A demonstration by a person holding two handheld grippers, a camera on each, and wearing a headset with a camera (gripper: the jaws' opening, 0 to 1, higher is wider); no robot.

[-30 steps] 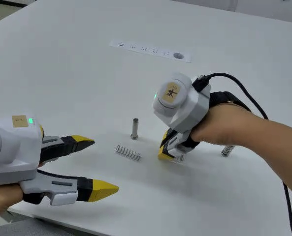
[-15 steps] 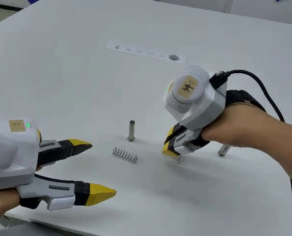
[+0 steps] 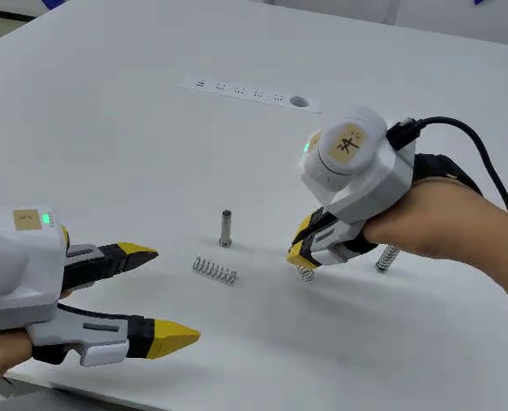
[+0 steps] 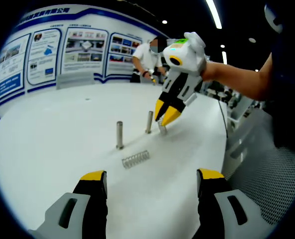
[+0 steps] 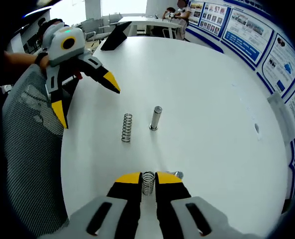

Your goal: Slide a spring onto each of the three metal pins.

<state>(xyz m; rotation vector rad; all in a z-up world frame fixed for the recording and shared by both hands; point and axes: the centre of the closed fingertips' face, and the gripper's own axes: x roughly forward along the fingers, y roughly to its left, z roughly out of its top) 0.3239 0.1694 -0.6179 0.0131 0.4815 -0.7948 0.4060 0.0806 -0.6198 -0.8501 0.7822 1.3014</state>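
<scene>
Upright bare steel pin (image 3: 225, 228), loose spring (image 3: 215, 271) flat near it, another spring (image 5: 147, 184) upright between the right claw (image 5: 148, 178) tips.

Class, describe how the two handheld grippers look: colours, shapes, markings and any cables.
Both the left gripper and the right gripper have rounded white bodies, black jaws with pointed yellow tips, a green light and a tan sticker on top. A black cable runs from the right gripper.

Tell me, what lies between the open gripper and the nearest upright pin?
A loose spring, lying on its side, as the left gripper view shows.
</scene>
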